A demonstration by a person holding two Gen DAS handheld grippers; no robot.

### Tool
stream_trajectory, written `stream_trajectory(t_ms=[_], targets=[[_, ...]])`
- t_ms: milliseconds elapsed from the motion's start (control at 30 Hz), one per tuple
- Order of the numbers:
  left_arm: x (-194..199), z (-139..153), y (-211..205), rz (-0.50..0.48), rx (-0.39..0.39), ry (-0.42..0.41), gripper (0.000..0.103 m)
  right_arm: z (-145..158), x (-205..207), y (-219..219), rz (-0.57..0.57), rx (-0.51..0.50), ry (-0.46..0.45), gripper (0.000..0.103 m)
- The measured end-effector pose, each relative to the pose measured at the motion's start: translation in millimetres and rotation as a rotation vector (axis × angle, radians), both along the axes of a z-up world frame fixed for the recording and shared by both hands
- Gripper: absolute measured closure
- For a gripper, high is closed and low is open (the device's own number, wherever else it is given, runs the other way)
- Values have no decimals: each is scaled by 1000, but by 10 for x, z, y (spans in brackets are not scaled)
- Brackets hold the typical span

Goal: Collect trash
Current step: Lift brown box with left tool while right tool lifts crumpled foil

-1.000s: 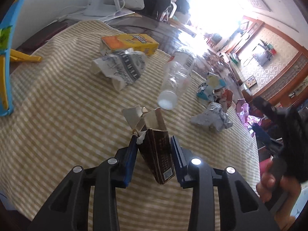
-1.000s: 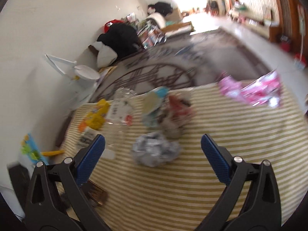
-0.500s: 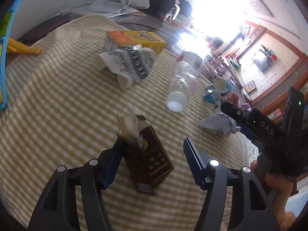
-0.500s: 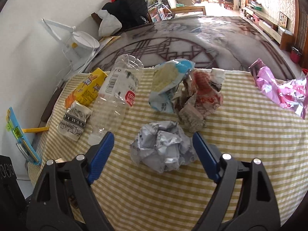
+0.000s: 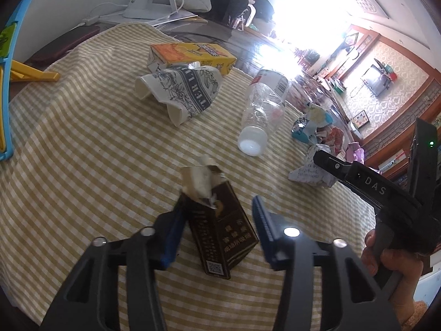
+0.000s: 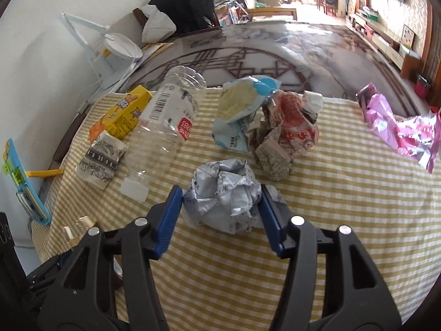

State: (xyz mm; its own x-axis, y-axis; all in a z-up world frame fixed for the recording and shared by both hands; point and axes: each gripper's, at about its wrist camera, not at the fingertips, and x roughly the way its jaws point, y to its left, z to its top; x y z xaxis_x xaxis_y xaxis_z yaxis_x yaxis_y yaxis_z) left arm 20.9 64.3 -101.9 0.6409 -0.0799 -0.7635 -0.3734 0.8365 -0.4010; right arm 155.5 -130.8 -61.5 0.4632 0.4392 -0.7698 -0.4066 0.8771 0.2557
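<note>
A brown cigarette pack with a torn top lies on the checked cloth between the jaws of my left gripper; the left pad touches it, the right pad stands apart. My right gripper closes around a crumpled white paper ball, both pads against its sides. That ball also shows in the left wrist view, partly behind the right gripper's finger.
On the yellow checked cloth lie a clear plastic bottle, a yellow carton, a crushed paper cup, a blue-white wrapper, a red crumpled wrapper and pink foil. A white lamp stands behind.
My left gripper opened and let the cigarette pack drop flat onto the cloth. My right gripper moved in over the paper ball and narrowed around it.
</note>
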Motion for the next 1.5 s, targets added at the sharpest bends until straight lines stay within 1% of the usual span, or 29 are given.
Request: stream_trajectory(t_ms=[100, 133, 167, 267, 367, 633, 767, 1000, 1233, 1367, 1500], targets=[[-11, 26, -5, -4, 0, -15, 72, 118, -67, -22, 3, 25, -17, 49], [-11, 32, -7, -7, 0, -19, 80, 166, -96, -39, 3, 40, -25, 49], [-10, 32, -5, -9, -2, -20, 81, 207, -124, -57, 5, 52, -33, 49], [-6, 28, 1, -8, -9, -24, 82, 279, -189, -84, 12, 57, -54, 49], [-2, 32, 13, -9, -17, -30, 83, 319, -241, -96, 19, 42, -77, 49], [8, 46, -2, -17, -24, -45, 83, 346, -262, -144, 10, 50, -78, 49], [13, 51, -2, -18, -19, -50, 83, 399, -308, -194, 4, 45, -104, 49], [-8, 44, -24, -7, 32, -41, 83, 460, -455, -362, -1, 14, -151, 49], [-20, 72, -93, -11, 100, -36, 83, 478, -580, -661, -26, -41, -192, 48], [-17, 133, -167, -20, 133, -39, 84, 516, -608, -867, -58, -25, -198, 48], [-28, 229, -239, -29, 139, -55, 84, 555, -606, -1030, -87, 5, -197, 47]])
